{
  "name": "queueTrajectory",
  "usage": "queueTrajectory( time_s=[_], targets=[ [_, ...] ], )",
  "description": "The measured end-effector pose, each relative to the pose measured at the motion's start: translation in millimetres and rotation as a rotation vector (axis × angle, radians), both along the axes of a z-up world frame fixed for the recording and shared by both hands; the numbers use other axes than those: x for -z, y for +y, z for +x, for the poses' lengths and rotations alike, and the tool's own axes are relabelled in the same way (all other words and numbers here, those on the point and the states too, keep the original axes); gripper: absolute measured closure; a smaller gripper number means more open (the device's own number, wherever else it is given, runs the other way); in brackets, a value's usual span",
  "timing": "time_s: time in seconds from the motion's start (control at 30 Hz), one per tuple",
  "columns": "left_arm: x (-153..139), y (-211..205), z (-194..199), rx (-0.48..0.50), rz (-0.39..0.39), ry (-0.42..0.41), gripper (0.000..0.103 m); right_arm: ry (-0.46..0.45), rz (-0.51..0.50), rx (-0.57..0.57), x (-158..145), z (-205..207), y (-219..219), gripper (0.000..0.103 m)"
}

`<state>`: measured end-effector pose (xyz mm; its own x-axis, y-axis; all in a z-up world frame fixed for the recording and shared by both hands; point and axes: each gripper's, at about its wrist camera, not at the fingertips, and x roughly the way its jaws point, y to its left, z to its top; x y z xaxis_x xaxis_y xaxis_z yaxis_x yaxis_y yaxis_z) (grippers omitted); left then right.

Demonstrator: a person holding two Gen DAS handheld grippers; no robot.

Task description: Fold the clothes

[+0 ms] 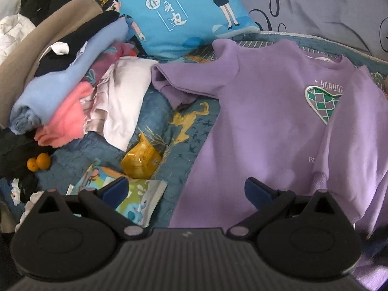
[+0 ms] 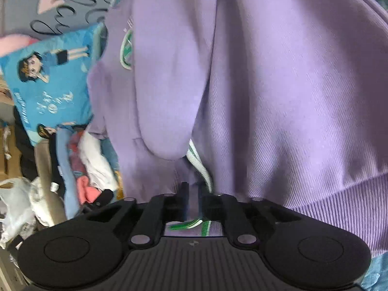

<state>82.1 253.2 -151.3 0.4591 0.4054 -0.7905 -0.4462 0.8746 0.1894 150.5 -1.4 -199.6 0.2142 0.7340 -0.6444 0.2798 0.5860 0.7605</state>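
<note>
1. Far left in the left wrist view, a pile of clothes [image 1: 80,92] sits heaped on the bed: blue, pink, white and dark pieces, loosely stacked.
2. Just below it, two small oranges [image 1: 39,162], a yellow packet [image 1: 141,162] and a printed snack wrapper [image 1: 138,198] lie on the blue quilt [image 1: 191,131].
3. Up top, a blue cartoon cushion [image 1: 174,12] leans behind the pile.
4. Centre to right, the purple sweatshirt [image 1: 266,121] lies spread face-up on the quilt, one sleeve folded across near the pile, a green-and-white heart patch [image 1: 323,101] on the chest partly covered by a folded-in side.
5. The left gripper [image 1: 186,191] hovers over the sweatshirt's lower edge, its jaws wide apart, nothing between them.
6. In the right wrist view, the right gripper [image 2: 192,201] is pinched together on purple sweatshirt fabric beside its green-striped trim [image 2: 198,167], with ribbed hem at right.
</note>
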Motion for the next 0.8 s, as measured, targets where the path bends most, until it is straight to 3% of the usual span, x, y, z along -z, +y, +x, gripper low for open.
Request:
queueTrajectory(
  time_s=[0.07, 0.23, 0.3, 0.37, 0.5, 0.63, 0.8],
  targets=[
    [1, -2, 1, 0.007, 0.011, 0.002, 0.0, -0.075, -0.036, -0.014, -14, -4, -4, 0.086],
    [5, -12, 5, 0.05, 0.04, 0.023, 0.0, -0.312, -0.22, -0.103, -51, -8, -5, 0.082],
    [5, -18, 6, 0.061, 0.074, 0.024, 0.0, -0.496, -0.364, -0.214, -67, -8, 13, 0.075],
    [2, -15, 4, 0.043, 0.079, 0.01, 0.0, -0.703, -0.566, -0.394, -82, -17, 46, 0.073],
    [-3, -8, 1, 0.003, 0.082, -0.018, 0.0, -1.055, -0.782, -0.726, -81, -48, 104, 0.073],
    [-5, 7, -1, -0.019, 0.032, -0.019, 0.0, -1.156, -0.85, -0.923, -59, -58, 137, 0.079],
    [-9, 14, -3, -0.024, 0.02, -0.039, 0.0, -1.223, -1.02, -1.015, -31, -61, 157, 0.077]
  ],
)
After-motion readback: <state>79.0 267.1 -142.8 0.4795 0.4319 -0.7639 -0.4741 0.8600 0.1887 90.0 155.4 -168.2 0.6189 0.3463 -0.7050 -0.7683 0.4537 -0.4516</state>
